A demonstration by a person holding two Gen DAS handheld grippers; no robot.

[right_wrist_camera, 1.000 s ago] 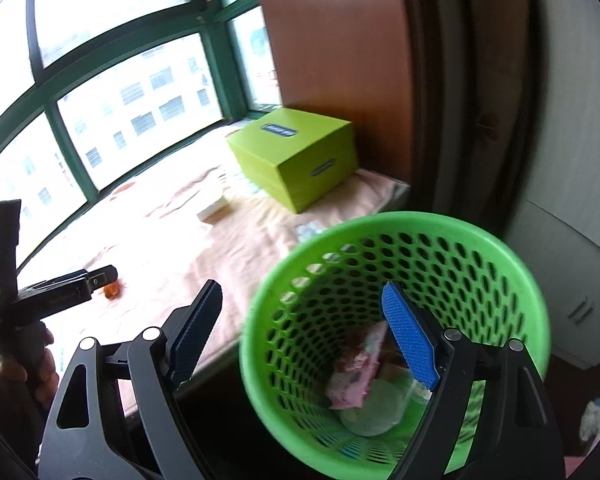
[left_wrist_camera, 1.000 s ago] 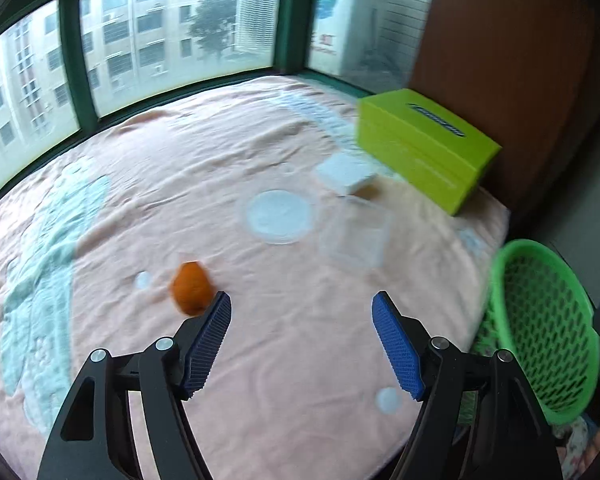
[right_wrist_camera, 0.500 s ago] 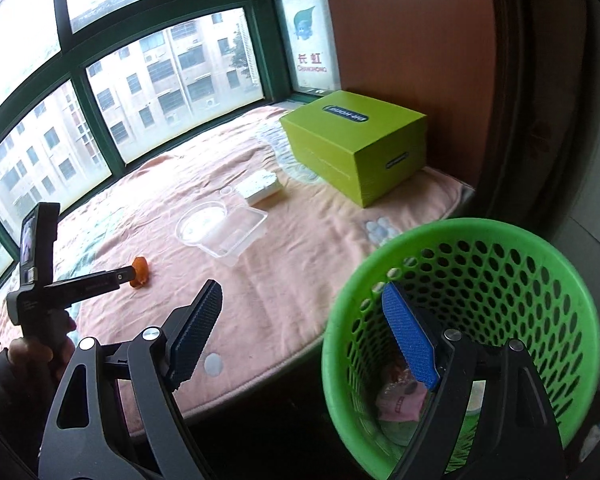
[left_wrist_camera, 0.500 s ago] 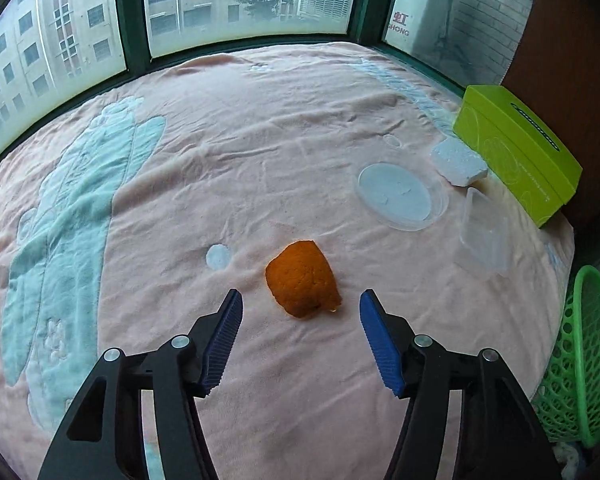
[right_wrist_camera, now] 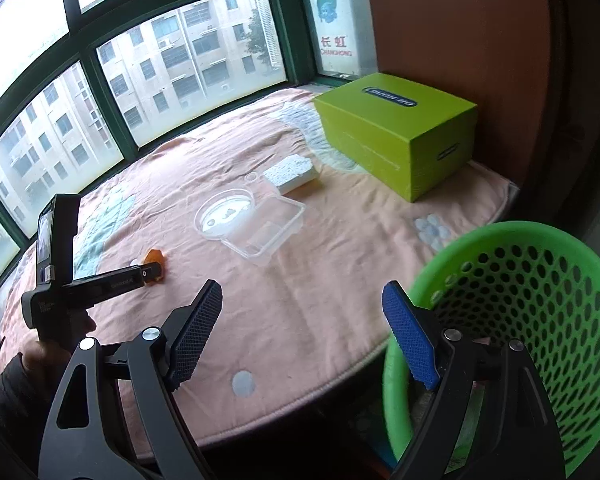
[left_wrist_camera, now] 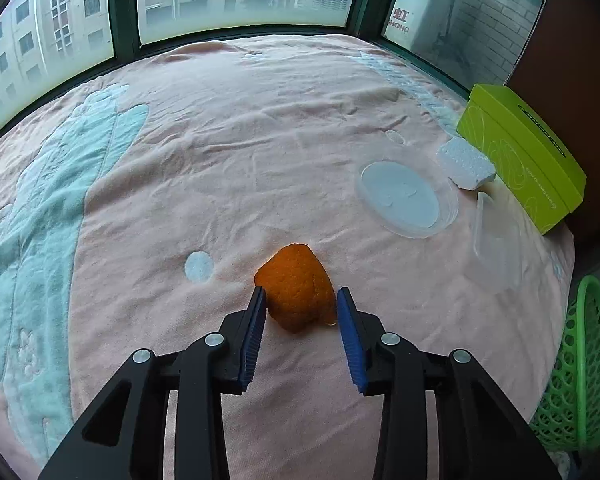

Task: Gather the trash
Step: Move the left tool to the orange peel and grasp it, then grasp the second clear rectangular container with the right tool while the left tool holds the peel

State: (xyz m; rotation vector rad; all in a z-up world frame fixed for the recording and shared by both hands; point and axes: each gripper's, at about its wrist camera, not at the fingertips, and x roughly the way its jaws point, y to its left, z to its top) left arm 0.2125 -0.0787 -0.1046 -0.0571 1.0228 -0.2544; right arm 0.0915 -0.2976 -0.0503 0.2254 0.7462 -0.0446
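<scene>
- The left gripper is seen low over the pink blanket, its jaws apart and set on either side of the orange peel; the blue pads are just beside the peel, and actual contact cannot be confirmed.
- A round clear lid, a clear plastic tray and a white foam block are noted ahead and to the right of that gripper, with a green box beyond them.
- The right gripper is held spread wide with nothing between its fingers, above the blanket's near edge.
- The green mesh basket is located directly to its right, off the blanket.
- The peel is observed far to its left.
</scene>
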